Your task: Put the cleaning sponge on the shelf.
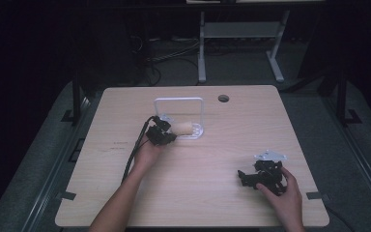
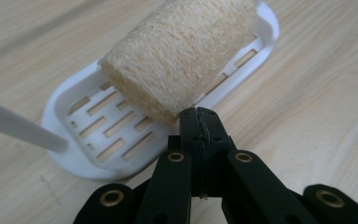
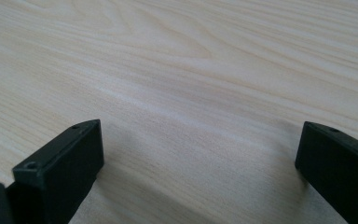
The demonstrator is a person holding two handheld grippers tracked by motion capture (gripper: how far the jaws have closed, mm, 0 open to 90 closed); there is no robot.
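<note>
Up close, the left gripper is clenched empty, its tips touching the loofah lying in the white tray. The right gripper rests released over bare table. From above, the tray's tall handle shows.

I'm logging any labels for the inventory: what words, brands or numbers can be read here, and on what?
None can be read.
Pale wooden table: a small dark mark near its left edge, too small to read.
White slotted plastic soap dish and beige loofah sponge roll: no print.
</note>
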